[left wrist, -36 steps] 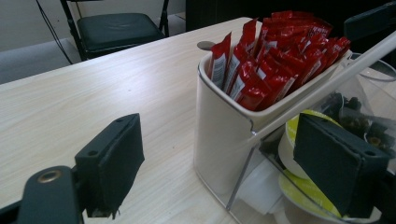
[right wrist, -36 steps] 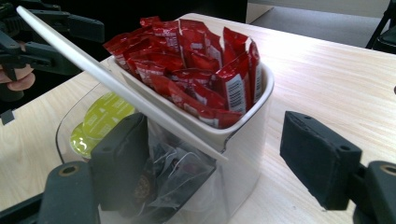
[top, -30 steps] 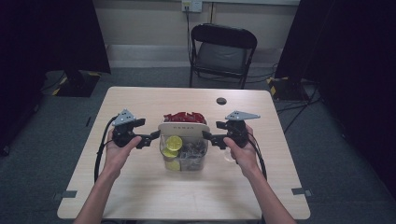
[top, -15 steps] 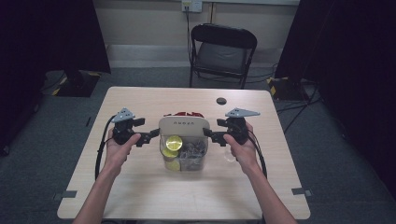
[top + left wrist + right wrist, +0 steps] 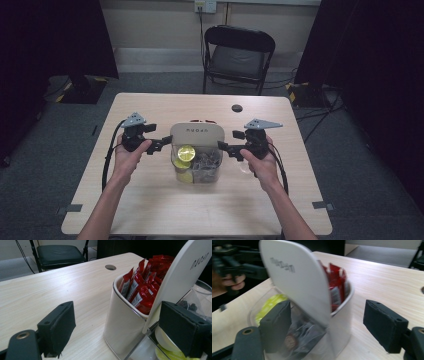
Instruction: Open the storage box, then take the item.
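Your organiser (image 5: 196, 155) sits mid-worktop (image 5: 150, 210), flanked by both claws: the left claw (image 5: 164, 144) at its 9 o'clock, the right claw (image 5: 222, 148) at its 3 o'clock. The left claw's jaws have just been opening and stand apart, one pad on the lid's (image 5: 182, 272) side and the other over bare worktop, pressing on nothing. The right claw's jaws stand wide apart, straddling the box's corner (image 5: 342, 322) without gripping.

The white lid is tilted up over the back compartment, where the red sachets (image 5: 142, 287) stand; the clear front bin (image 5: 294, 337) holds a yellow-green pod (image 5: 186, 151) and dark packets. It looks like the lid is being swung. Steady the box wall with one claw and nudge the lid's edge with the other, slowly, so the box does not slide or tip.

The lid's long axis runs 9 to 3; its face leans back toward 12. The sachets point upright
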`<state>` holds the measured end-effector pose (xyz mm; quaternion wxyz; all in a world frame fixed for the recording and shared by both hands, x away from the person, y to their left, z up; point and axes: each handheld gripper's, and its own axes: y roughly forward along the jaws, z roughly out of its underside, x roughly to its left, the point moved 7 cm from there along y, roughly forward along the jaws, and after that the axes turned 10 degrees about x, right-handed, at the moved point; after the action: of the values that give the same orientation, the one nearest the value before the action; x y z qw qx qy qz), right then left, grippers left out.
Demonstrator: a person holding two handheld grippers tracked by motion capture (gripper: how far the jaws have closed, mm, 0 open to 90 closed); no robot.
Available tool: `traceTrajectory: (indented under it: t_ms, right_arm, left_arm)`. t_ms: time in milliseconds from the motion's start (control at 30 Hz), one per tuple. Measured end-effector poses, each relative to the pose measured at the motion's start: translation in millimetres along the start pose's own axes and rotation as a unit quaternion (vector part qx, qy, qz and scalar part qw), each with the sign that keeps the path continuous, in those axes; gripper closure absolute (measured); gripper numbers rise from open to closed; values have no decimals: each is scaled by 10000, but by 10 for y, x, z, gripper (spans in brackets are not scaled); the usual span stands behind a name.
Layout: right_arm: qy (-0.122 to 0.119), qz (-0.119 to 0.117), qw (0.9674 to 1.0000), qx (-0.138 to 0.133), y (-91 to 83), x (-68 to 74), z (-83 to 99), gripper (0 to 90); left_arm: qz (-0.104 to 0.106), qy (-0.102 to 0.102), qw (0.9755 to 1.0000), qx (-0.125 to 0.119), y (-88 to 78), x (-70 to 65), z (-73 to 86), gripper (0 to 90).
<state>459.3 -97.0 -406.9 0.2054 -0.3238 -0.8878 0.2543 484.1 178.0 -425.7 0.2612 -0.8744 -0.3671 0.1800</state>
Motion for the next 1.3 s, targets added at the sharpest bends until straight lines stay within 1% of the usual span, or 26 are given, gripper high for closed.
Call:
traceTrajectory:
  t_ms: [33,67,100,133,200,233,267,300,367,400,467,500,533,567,600,633,700,733,833,900,1033,1167,1233,1300]
  right_arm:
    - [-19,-24,10000,-27,-46,46,17,196]
    - [-19,-24,10000,-27,-46,46,17,196]
    - [-32,-81,9999,-56,-78,88,47,197]
    - [-34,-84,9999,-77,-84,102,66,198]
    - [-10,-170,9998,53,-67,139,125,231]
    - [-10,-170,9998,53,-67,139,125,231]
    - [9,-223,9997,111,-49,159,154,234]
    - [-7,-284,9993,231,-9,201,201,266]
    - [-29,-317,9992,257,4,221,213,277]
    - [-27,-350,9990,267,13,235,218,293]
    - [-54,-435,9987,274,24,264,222,341]
    - [-97,-523,9981,296,34,292,227,382]
    - [-97,-523,9981,296,34,292,227,382]
    - [-169,-607,9975,322,60,318,232,427]
    - [-169,-607,9975,322,60,318,232,427]
    - [-232,-673,9967,379,97,348,237,460]
    - [-330,-702,9960,446,136,385,244,478]
    - [-330,-702,9960,446,136,385,244,478]
    - [-447,-781,9946,515,188,447,253,523]
    - [-567,-728,9939,605,243,477,268,559]
    - [-552,-792,9931,668,300,485,295,588]
    - [-578,-805,9925,717,334,484,316,599]
    - [-578,-798,9925,724,339,479,318,599]
    - [-582,-814,9924,721,353,474,323,603]
  left_arm:
    - [-6,4,10000,0,2,-2,1,136]
    - [23,-17,10000,-28,6,1,2,136]
    - [51,-42,10000,-30,10,9,6,128]
    - [67,-53,10000,-41,14,11,7,127]
    - [74,-56,10000,-35,14,11,6,124]
    - [54,-31,10000,-36,12,10,3,124]
    - [33,-5,10000,-32,11,11,0,124]
    - [33,3,10000,-44,12,12,-4,116]
    - [35,12,10000,-76,11,10,-16,115]
    - [26,31,10000,-51,10,16,-19,114]
    - [18,44,10000,-17,9,20,-22,105]
    - [54,7,10000,-45,16,18,-23,100]
    - [54,7,10000,-45,16,18,-23,100]
    - [68,-9,10000,-50,17,18,-22,100]
    - [68,-9,10000,-50,17,18,-22,100]
    - [29,20,10000,-33,11,20,-22,100]
    - [10,16,10000,-8,8,19,-19,101]
    - [10,16,10000,-8,8,19,-19,101]
    - [32,-17,10000,-34,12,16,-22,101]
    - [16,17,10000,-1,8,19,-23,101]
    - [22,0,10000,-23,9,17,-29,100]
    - [19,-2,10000,10,11,28,-27,86]
    - [16,-21,10000,4,11,22,-24,88]
    - [34,4,10000,-14,14,21,-32,95]
